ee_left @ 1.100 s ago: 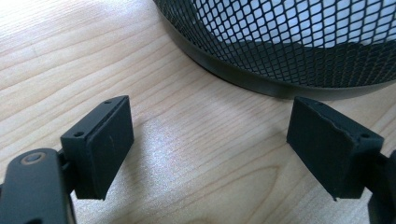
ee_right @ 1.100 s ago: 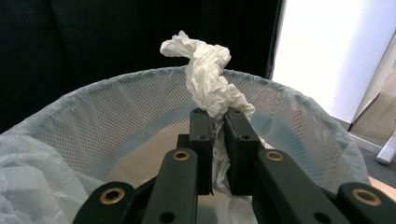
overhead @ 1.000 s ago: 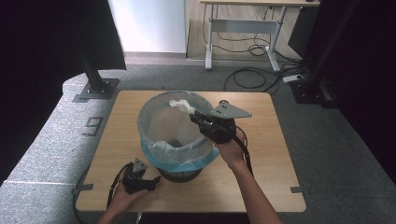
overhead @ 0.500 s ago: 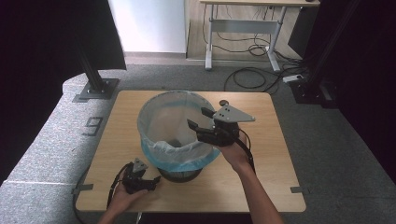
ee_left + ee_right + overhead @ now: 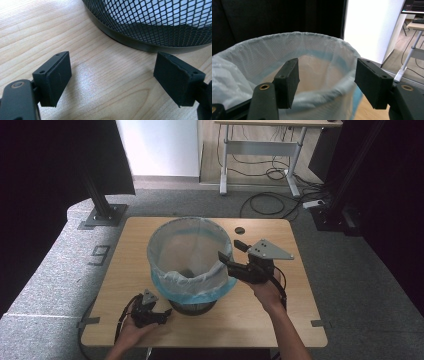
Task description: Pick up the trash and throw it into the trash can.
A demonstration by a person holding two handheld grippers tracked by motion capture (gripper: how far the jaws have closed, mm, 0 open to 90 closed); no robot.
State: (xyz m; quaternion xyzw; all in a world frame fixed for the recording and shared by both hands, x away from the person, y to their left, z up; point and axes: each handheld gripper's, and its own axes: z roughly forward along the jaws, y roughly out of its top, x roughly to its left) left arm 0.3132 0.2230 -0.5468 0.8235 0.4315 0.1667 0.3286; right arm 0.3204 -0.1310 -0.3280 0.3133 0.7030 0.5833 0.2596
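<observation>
Mesh bin (image 5: 192, 265) with bag liner (image 5: 172, 279) at table (image 5: 125, 265) centre; right gripper (image 5: 231, 256) at its 3 o'clock rim — jaws wide, empty; left gripper (image 5: 162, 316) at 7 o'clock by the base, jaws wide, empty.

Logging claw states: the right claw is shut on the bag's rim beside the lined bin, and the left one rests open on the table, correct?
Not quite. The right claw is open, its jaws apart and holding nothing at the bag rim, as the right gripper view shows. The left claw is open.

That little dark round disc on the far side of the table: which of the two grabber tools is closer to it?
The right. The right gripper hovers open at the lined bin's right rim, a short way nearer than the disc. The left gripper rests open by the bin's base at the table's near edge.
</observation>
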